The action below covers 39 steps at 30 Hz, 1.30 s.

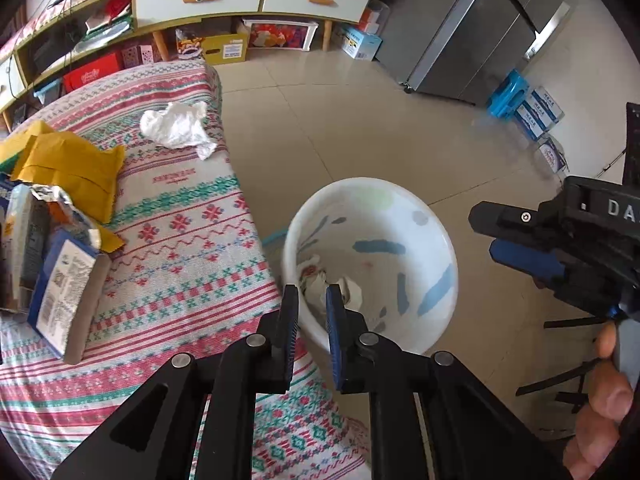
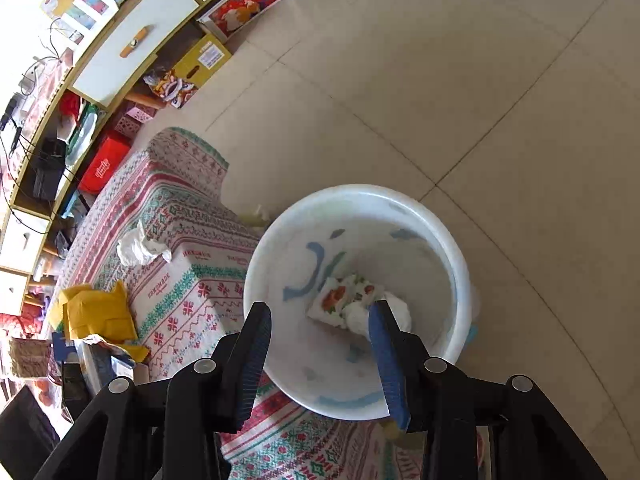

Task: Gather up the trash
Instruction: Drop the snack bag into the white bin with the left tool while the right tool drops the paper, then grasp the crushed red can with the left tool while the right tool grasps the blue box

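A white bin (image 1: 436, 240) with blue marks stands on the floor beside the table (image 1: 192, 240); it also shows in the right wrist view (image 2: 452, 240). Crumpled paper and a flowered wrapper (image 2: 344, 296) lie inside it. A crumpled white tissue (image 1: 176, 126) lies on the patterned tablecloth, also seen in the right wrist view (image 2: 138, 246). My left gripper (image 1: 312, 300) is empty, jaws slightly apart, over the bin's near rim. My right gripper (image 2: 320, 316) is open and empty above the bin; it shows in the left wrist view (image 1: 512, 232).
Yellow envelopes (image 1: 76, 168), a foil wrapper (image 1: 52, 196) and a blue-white box (image 1: 64, 296) lie at the table's left. A cabinet with drawers (image 1: 200, 0), boxes under it, and a steel fridge (image 1: 480, 32) stand beyond the tiled floor (image 1: 340, 120).
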Available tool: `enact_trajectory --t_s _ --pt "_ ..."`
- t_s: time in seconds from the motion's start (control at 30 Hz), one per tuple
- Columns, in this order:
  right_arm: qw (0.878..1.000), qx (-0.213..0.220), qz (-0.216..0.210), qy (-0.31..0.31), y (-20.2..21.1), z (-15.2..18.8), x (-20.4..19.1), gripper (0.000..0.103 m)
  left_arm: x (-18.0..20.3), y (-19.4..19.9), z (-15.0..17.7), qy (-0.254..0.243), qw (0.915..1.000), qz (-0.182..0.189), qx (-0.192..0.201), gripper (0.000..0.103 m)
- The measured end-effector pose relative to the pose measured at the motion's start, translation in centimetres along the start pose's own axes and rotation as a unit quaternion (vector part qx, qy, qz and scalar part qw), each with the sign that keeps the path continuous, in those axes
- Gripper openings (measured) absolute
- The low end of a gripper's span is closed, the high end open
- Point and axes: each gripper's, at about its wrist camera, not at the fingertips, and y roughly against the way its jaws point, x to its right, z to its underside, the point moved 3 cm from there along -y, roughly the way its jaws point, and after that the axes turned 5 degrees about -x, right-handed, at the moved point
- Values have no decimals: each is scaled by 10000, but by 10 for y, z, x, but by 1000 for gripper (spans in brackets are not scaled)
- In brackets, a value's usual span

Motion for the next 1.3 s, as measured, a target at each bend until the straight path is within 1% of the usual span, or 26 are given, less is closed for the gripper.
enact_trajectory --t_s 0.1,0.17,0.3,0.4,0.47,0.53,0.6,0.67,0.77,0.83,0.87,0.9,0.97,1.03,1.1,1.17,1.23,1.3 --pt "9998 108 -152 111 4 0 -10 46 -28 26 9 125 9997 -153 122 15" --pt "9992 198 -180 301 7 2 -21 46 -51 43 15 232 9993 -211 181 15" --pt "9968 333 -257 686 9 8 -45 46 -105 76 27 551 9975 -405 187 17" --pt "9938 359 -199 1033 6 15 -66 47 -154 103 32 845 9940 -631 286 19" --pt "9920 280 -170 1218 -1 21 -77 52 -191 121 34 1110 9893 -862 403 28" --pt "9910 140 -155 1324 -9 25 -85 52 -228 135 38 1415 9835 -1020 485 43" --pt "9904 -47 -178 1369 -20 29 -92 52 -263 147 42 1656 9783 -1125 539 47" --pt "9900 -305 -349 1331 -31 33 -97 52 -296 153 48 1926 9723 -1213 535 48" --pt "9880 -662 -615 1253 -49 42 -107 52 -340 157 57 2338 9640 -1105 610 49" --pt "9852 -860 -768 1268 -61 50 -117 52 -367 152 63 2727 9545 -1054 595 49" --pt "9835 -957 -843 1281 -67 54 -122 52 -375 149 65 2865 9511 -1011 562 49" --pt "9819 -1048 -920 1280 -72 58 -128 52 -382 145 66 2939 9500 -929 505 49" --pt "9785 -1216 -1091 1261 -83 67 -139 52 -387 139 63 2974 9509 -710 467 49" --pt "9743 -1381 -1253 1262 -94 75 -151 52 -390 135 56 3000 9503 -637 529 49" --pt "9722 -1482 -1306 1259 -105 83 -162 52 -391 128 50 2987 9509 -620 524 49" --pt "9711 -1534 -1306 1277 -116 90 -172 52 -392 117 46 3023 9511 -495 389 49" --pt "9698 -1601 -1321 1279 -126 97 -181 52 -394 106 46 3119 9489 -373 313 49" --pt "9688 -1652 -1387 1219 -134 101 -186 52 -395 98 46 3159 9478 -355 246 49"
